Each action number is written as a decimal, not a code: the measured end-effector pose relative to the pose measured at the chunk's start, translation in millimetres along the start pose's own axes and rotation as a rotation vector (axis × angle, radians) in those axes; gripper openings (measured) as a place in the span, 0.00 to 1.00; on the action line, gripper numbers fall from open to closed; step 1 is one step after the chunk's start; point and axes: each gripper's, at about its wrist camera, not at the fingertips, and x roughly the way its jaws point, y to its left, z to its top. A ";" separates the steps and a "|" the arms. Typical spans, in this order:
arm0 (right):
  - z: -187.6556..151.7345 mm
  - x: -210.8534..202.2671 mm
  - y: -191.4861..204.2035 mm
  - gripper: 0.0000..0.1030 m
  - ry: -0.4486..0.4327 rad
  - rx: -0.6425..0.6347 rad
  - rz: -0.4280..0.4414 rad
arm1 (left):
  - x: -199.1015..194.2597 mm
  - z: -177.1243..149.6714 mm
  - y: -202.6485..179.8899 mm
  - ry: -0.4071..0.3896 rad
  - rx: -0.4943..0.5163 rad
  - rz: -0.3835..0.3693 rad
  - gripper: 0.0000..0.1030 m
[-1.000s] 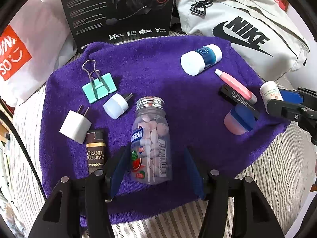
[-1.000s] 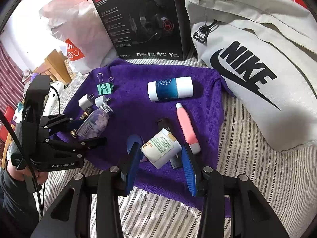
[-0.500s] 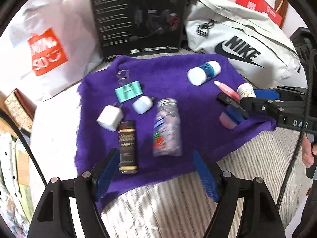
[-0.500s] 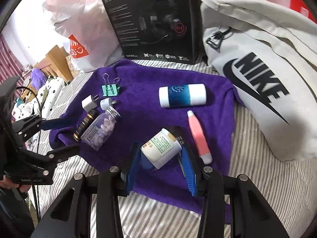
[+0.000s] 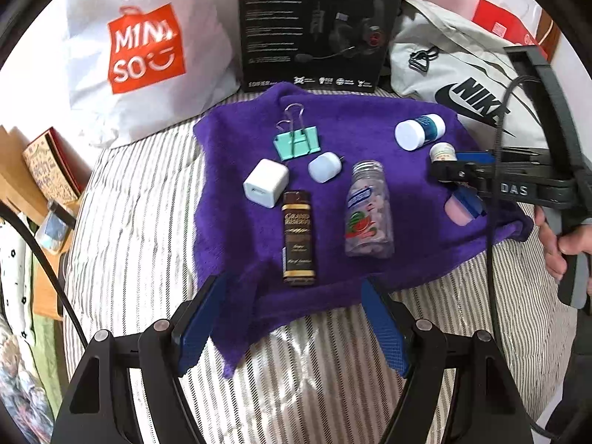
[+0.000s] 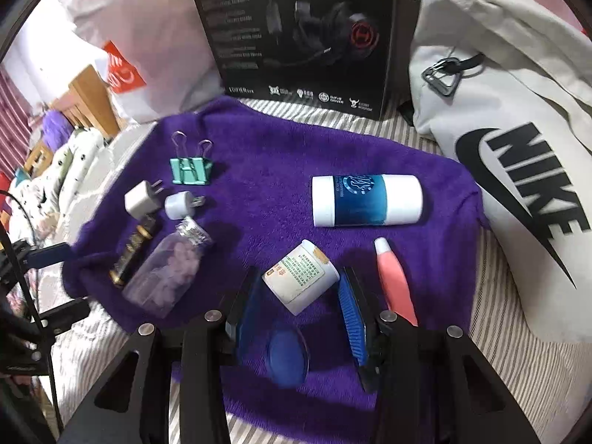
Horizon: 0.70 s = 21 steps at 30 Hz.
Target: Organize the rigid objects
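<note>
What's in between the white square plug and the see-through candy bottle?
In the left wrist view, the little round white plug sits between the square white plug and the candy bottle, with the dark brown tube lower down in the same gap.

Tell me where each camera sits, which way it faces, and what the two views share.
Left wrist view: sits on the left gripper, looking forward over the purple towel toward the headset box; its own open fingers show, also the right gripper and a hand.
Right wrist view: sits on the right gripper, fingers around a small white jar, facing the same box; the left gripper shows at the left edge.
Shared: towel, candy bottle, binder clip, Nike bag.
</note>
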 end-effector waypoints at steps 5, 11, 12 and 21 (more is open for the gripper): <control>5.4 16.9 4.8 0.41 0.028 -0.012 -0.011 | 3.5 -3.7 5.5 0.008 -0.006 -0.007 0.73; 7.4 23.1 10.7 0.41 0.037 -0.037 -0.028 | 5.7 -6.3 8.9 0.008 -0.013 -0.028 0.73; 7.9 23.1 11.1 0.41 0.037 -0.042 -0.031 | 5.8 -6.3 8.9 0.007 -0.012 -0.030 0.73; 4.3 26.5 16.5 0.41 0.059 -0.087 -0.068 | 4.0 -9.9 10.2 0.014 -0.018 -0.040 0.73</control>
